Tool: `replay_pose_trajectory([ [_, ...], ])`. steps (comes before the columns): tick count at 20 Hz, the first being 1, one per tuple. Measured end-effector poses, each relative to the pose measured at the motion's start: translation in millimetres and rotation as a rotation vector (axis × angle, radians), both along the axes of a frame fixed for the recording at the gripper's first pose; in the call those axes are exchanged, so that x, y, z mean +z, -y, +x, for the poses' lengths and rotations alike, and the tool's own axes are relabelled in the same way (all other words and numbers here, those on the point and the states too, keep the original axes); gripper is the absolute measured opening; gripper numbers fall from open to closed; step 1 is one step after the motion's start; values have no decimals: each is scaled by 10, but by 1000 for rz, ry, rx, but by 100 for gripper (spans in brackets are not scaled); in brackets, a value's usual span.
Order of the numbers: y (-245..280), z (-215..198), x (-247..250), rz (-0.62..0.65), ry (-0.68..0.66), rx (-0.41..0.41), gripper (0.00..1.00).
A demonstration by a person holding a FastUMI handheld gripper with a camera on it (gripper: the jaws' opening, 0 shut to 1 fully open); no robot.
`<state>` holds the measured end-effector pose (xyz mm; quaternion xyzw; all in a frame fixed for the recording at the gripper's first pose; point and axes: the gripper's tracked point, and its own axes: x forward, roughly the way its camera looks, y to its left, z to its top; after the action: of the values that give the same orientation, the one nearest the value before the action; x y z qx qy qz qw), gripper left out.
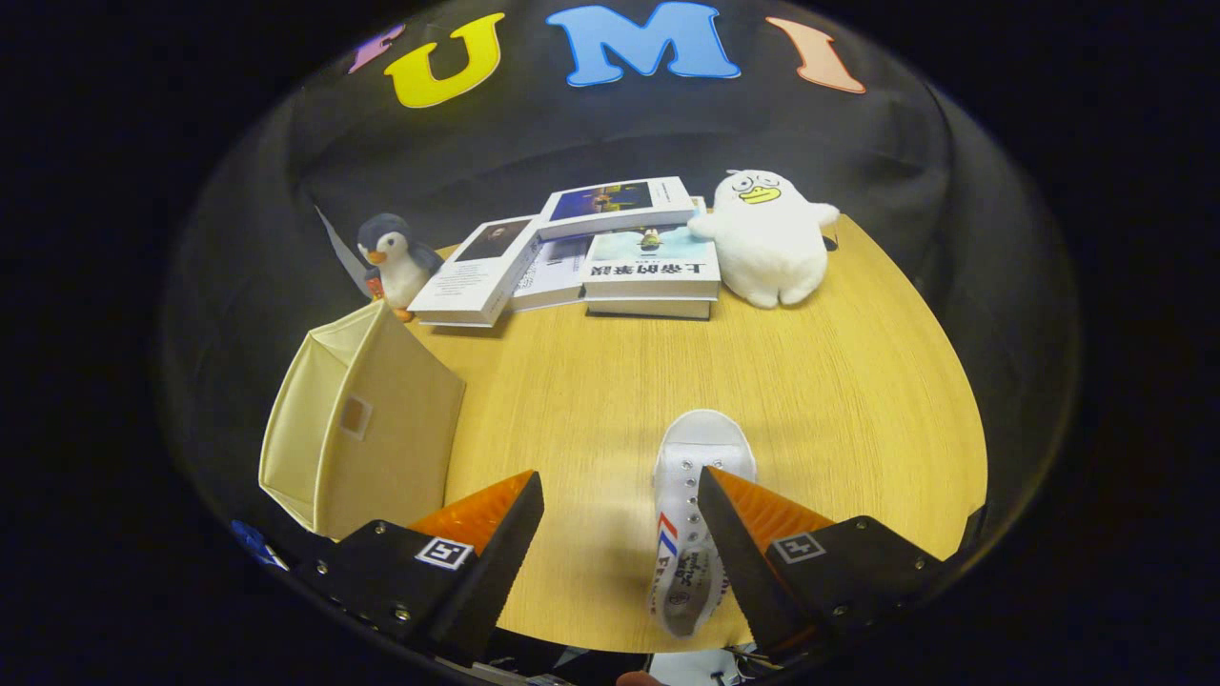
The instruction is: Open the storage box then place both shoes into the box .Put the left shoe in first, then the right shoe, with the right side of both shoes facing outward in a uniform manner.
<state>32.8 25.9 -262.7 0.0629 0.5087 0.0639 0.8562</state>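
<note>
A white canvas shoe [694, 495] with red and blue stripes lies on the wooden table [839, 400], toe pointing away from me. It sits just inside my right finger [753, 514], which overlaps its side. My gripper [620, 491] is open, with bare table between the fingers and the left finger [486, 519] well apart from the shoe. A beige fabric storage box [367, 429] stands to the left, beyond the left finger, its lid sloping and seemingly down. The shoe's heel end is hidden under the gripper body.
At the far side of the table lie several stacked books [610, 252]. A plush penguin [393, 262] stands left of them, just behind the box. A white plush duck [770, 238] sits to their right.
</note>
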Motion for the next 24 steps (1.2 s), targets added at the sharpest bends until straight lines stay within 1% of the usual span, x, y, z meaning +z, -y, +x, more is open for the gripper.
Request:
replay_pose_trajectory([
  [6,431,-135,-359,-57,-72,-21,98],
  [10,743,-234,-625,-143,-134,-25,98],
  [13,831,-300,-787,-163,-180,-22,98],
  [16,869,-358,-909,-178,-213,-1,98],
  [19,818,-331,-979,-164,-237,-1,98],
  [23,765,-317,-1026,-115,-275,-24,98],
  [24,753,-325,-1030,-97,-279,-26,94],
])
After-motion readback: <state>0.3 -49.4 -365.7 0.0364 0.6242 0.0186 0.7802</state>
